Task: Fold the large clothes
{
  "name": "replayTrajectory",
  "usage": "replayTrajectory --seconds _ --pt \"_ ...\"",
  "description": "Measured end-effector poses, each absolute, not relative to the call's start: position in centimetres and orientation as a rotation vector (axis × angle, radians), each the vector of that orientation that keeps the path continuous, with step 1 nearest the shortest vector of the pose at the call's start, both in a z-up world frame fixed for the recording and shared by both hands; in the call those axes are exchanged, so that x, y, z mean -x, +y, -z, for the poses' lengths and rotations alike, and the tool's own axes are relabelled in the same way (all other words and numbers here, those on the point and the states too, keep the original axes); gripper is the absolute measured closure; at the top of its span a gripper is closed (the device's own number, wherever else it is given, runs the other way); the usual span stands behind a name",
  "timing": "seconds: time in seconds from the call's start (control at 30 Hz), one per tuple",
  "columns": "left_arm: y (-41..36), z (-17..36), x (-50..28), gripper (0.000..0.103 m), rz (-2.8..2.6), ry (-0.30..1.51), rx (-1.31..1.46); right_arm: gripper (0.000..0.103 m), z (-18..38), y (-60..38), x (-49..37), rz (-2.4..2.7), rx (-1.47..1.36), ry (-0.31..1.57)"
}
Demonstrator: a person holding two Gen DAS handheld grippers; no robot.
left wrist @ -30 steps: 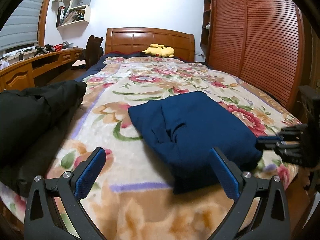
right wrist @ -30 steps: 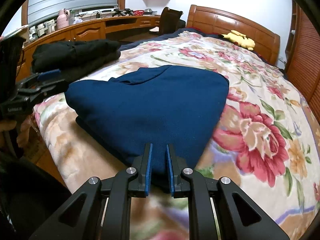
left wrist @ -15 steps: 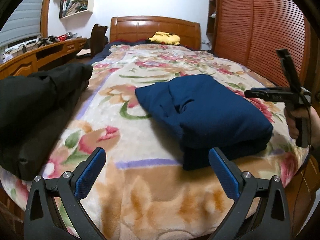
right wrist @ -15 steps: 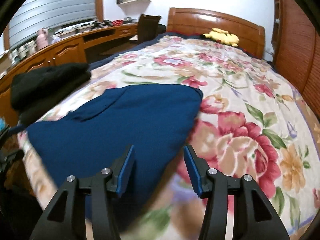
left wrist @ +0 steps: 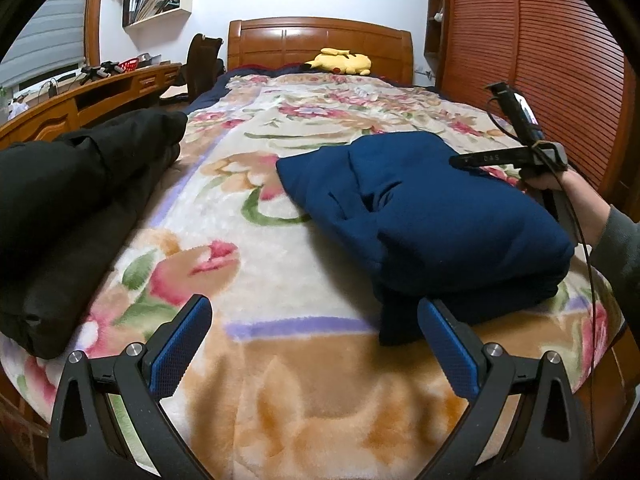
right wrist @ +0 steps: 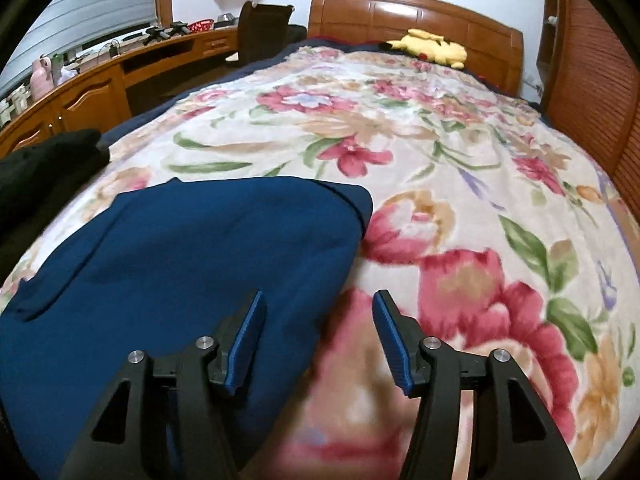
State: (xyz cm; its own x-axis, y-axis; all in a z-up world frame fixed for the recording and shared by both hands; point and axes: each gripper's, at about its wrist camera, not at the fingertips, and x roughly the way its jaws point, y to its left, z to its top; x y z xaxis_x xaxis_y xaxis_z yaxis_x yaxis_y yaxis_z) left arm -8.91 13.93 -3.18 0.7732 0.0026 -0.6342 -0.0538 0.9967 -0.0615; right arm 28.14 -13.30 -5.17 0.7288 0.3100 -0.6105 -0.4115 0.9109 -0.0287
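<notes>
The folded navy garment (left wrist: 424,216) lies in a thick bundle on the floral blanket (left wrist: 256,264), near the foot of the bed and toward its right side in your left wrist view. Your right gripper (right wrist: 318,336) hangs over the garment's right edge, its jaws opening with nothing pinched between them; the left blue pad sits above the navy cloth, the right one above the blanket's pink flower. Your left gripper (left wrist: 312,344) hovers at the foot of the bed with its jaws spread wide and empty, the garment's near corner just beside its right pad. A black garment (left wrist: 68,204) lies heaped along the bed's left edge, well apart. A yellow plush toy (left wrist: 340,62) rests against the wooden headboard (left wrist: 320,38).
</notes>
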Motion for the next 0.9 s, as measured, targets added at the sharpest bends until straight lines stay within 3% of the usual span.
replayTrajectory --seconds 0.47,0.53,0.67,0.77,0.9 --pt "13.1 3.3 8.9 0.002 0.015 0.707 0.08 0.018 7.0 -13.3 -32.8 -0.409 0.092 0.719" --pt "13.3 3.5 8.8 0.011 0.043 0.72 0.116 0.015 7.3 -13.6 -33.2 -0.422 0.065 0.732" --pt "13.0 4.1 8.5 0.04 0.07 0.748 0.14 0.015 7.6 -14.0 -33.7 -0.444 0.029 0.754" --pt "12.6 4.1 8.3 0.054 0.098 0.75 0.161 0.015 7.9 -14.2 -34.1 -0.466 0.007 0.772" --pt "11.8 4.0 8.0 0.059 0.112 0.753 0.161 0.016 8.3 -14.7 -34.6 -0.508 -0.036 0.79"
